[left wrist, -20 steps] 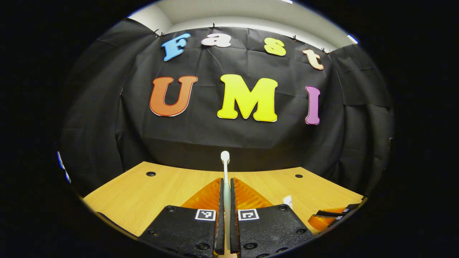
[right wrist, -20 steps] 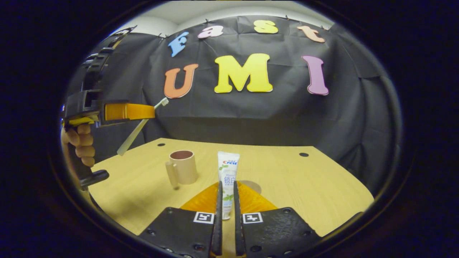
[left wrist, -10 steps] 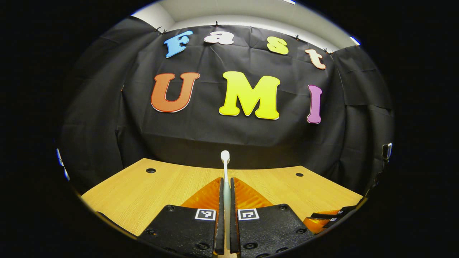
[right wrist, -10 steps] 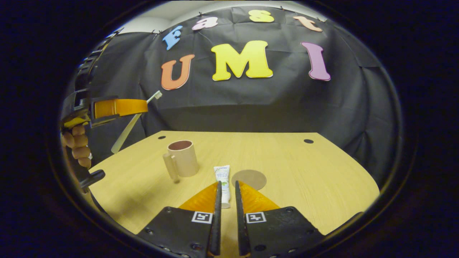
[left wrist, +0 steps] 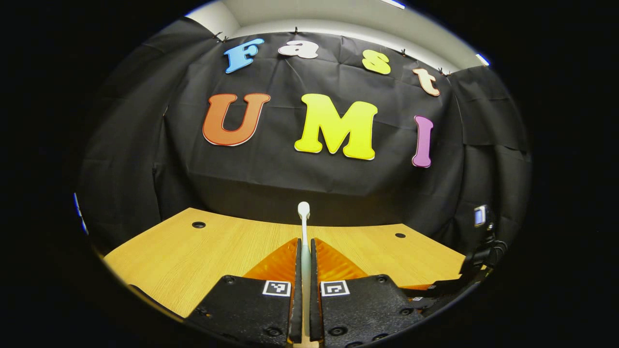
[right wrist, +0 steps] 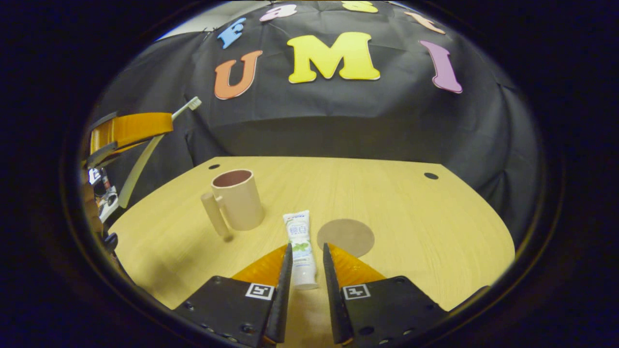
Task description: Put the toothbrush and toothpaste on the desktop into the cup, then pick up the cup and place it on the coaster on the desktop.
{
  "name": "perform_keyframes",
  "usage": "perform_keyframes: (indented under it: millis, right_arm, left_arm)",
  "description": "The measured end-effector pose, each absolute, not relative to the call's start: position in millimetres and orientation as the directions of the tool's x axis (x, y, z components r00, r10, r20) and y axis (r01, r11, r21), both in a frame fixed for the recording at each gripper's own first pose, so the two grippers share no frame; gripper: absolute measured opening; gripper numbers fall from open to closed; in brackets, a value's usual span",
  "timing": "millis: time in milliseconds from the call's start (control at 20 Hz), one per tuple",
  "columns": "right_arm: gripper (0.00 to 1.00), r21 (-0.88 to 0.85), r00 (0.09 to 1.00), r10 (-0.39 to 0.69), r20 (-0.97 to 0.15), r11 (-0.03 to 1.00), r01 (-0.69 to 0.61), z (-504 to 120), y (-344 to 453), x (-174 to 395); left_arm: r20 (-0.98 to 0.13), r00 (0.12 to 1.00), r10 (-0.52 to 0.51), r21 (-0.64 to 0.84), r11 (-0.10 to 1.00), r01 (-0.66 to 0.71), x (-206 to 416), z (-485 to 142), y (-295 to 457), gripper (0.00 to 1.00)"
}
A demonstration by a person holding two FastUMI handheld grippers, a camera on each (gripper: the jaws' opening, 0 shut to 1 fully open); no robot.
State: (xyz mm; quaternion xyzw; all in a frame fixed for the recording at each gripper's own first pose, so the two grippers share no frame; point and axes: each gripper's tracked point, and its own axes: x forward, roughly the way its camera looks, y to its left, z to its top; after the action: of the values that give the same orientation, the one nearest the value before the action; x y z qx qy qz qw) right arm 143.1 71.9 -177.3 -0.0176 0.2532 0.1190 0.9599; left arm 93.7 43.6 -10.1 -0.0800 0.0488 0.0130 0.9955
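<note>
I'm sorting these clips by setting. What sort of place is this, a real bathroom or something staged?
Probably a staged recording booth, not a bathroom: black cloth hangs as the wall behind a bare wooden desktop, with only a cup, toothpaste and coaster laid out.

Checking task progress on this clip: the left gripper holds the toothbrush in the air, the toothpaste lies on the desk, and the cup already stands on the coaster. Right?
Not quite. In the right gripper view the cup stands on the bare desk, apart from the coaster. The left gripper does hold the toothbrush, and the toothpaste lies flat.
</note>
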Motion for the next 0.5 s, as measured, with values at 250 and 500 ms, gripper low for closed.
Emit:
perform_keyframes:
  millis: [250,500]
  right_arm:
    - [0.42,0.026,0.803,0.222,-0.552,0.968,-0.25,-196.9,82.8,163.2]
    - [0.48,-0.028,0.801,0.2,-0.564,0.965,-0.261,-206.7,89.5,185.5]
  left_arm:
    - [-0.113,0.994,0.007,-0.155,0.988,-0.025,91.2,-19.7,45.5,0.08]
    - [-0.134,0.991,-0.002,-0.149,0.989,-0.018,90.1,-30.2,45.5,0.09]
